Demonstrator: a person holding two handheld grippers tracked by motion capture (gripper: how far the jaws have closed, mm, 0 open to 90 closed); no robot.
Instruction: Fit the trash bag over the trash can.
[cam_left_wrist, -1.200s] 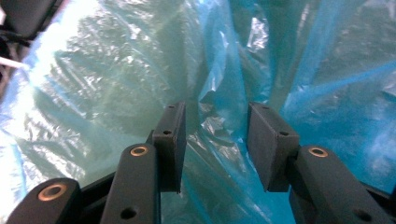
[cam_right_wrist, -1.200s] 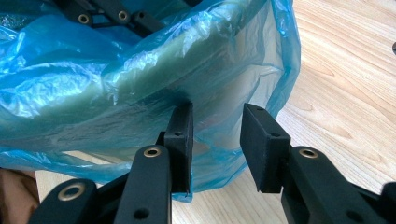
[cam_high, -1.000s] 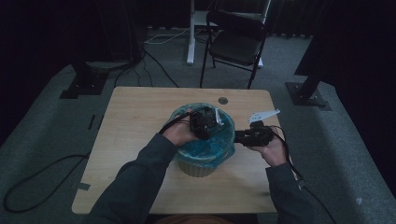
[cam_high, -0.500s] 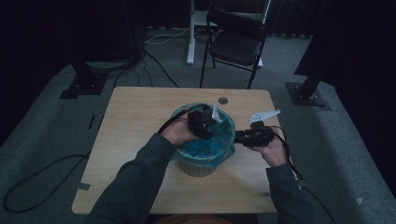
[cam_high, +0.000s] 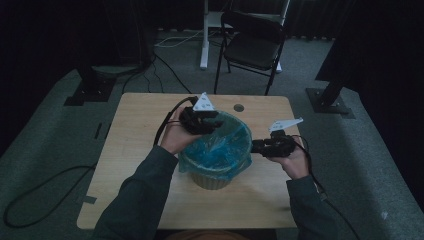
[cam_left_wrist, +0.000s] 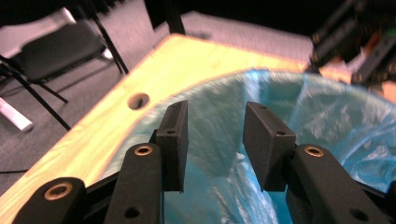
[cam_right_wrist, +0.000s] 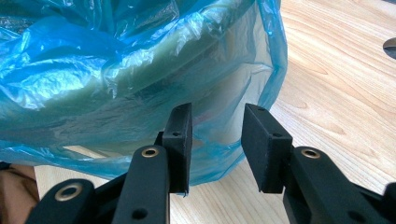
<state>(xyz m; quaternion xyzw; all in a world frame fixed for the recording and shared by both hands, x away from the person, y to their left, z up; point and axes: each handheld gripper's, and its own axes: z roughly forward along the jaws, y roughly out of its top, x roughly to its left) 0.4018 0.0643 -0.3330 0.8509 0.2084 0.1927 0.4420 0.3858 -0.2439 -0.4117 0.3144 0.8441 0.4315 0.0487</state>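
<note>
A pale bin (cam_high: 215, 176) lined with a blue plastic bag (cam_high: 220, 147) stands mid-table. My left gripper (cam_high: 216, 125) hovers over the bin's far left rim, above the bag (cam_left_wrist: 327, 121). Its jaws (cam_left_wrist: 215, 140) are open with nothing between them and have just been closing a little. My right gripper (cam_high: 253, 146) is held level against the bin's right side. Its jaws (cam_right_wrist: 215, 144) stand open in front of the bag's hanging skirt (cam_right_wrist: 116, 60), and the pads do not press on the film.
The wooden table (cam_high: 140, 125) has a round cable hole (cam_high: 238, 107) beyond the bin. A black folding chair (cam_high: 252, 47) stands on the floor past the table's far edge. Cables (cam_high: 165, 122) trail from both grippers.
My left gripper has risen from the bag's mouth and drawn back toward the far left rim. The right gripper has stayed where it was.
</note>
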